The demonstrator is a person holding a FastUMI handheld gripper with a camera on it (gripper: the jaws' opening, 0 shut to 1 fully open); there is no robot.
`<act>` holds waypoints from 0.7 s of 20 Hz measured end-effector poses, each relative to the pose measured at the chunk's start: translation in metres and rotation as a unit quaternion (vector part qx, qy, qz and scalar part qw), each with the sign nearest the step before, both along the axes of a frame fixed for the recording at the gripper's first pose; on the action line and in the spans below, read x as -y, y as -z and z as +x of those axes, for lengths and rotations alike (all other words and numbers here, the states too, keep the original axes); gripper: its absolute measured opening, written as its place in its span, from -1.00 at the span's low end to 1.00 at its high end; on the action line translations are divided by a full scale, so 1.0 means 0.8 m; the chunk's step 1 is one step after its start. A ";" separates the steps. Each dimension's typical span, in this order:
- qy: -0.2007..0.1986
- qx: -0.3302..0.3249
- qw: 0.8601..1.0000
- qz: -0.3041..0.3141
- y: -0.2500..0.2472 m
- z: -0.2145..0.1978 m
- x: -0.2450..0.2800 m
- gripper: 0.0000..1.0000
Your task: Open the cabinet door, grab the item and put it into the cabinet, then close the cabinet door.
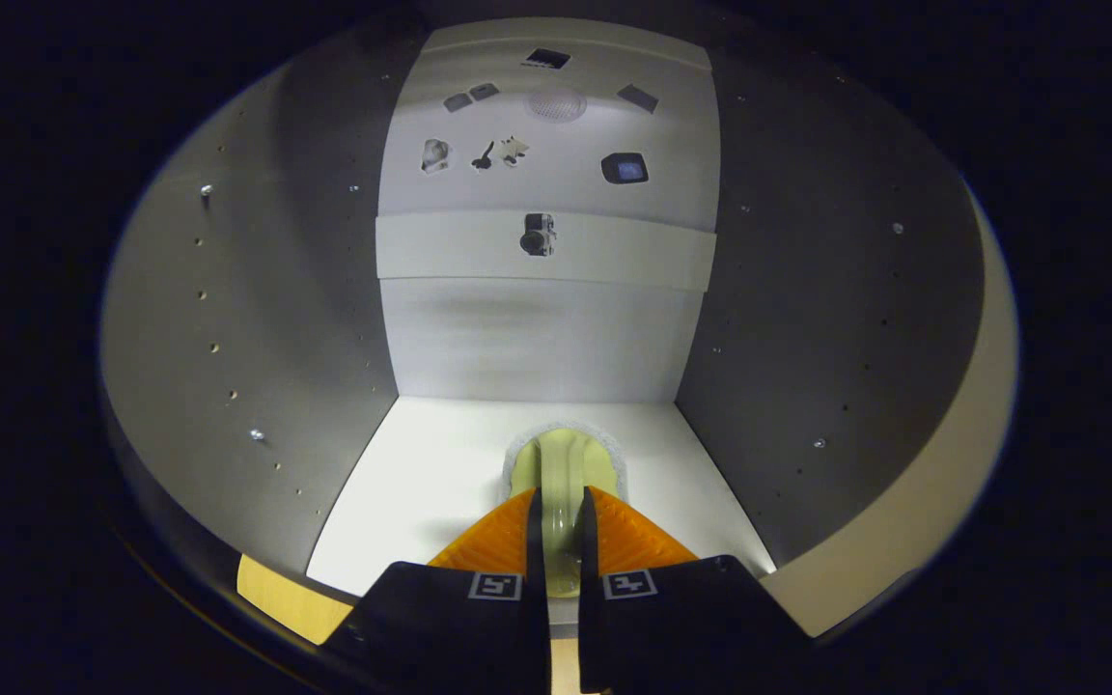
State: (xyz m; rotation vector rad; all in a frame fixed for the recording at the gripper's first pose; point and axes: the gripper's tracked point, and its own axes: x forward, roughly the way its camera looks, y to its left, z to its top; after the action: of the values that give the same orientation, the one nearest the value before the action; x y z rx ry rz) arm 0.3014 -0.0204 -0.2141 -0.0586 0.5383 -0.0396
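I am looking into the open cabinet, with its white floor (421, 483), grey left wall (257, 319) and grey right wall (807, 319). My gripper (562, 494) is shut on the narrow handle of a pale green brush-like item (566, 463). Both fingers (493, 545) press on that handle. The item's rounded head, edged with white fuzz, pokes out just ahead of the fingertips over the cabinet floor. Whether the head touches the floor I cannot tell. The cabinet door is out of sight.
A pale cross rail (440, 246) spans the back wall (537, 338) and carries a small dark fitting (538, 235). Above it, a light panel (566, 183) bears several small dark objects. Rows of peg holes run down both side walls. A tan strip (276, 594) lies below the floor's front left corner.
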 end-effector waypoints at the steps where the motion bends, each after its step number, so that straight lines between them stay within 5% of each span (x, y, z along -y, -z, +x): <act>1: 0.003 -0.002 1.000 -0.002 0.006 0.008 0.002 -0.69; 10: 0.009 -0.017 1.000 0.005 0.038 0.041 -0.007 -0.44; 14: 0.010 0.003 1.000 -0.003 0.020 0.038 -0.005 0.71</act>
State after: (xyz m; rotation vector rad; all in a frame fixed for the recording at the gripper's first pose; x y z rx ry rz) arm 0.3317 -0.0168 -0.2304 -0.0583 0.5328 -0.0610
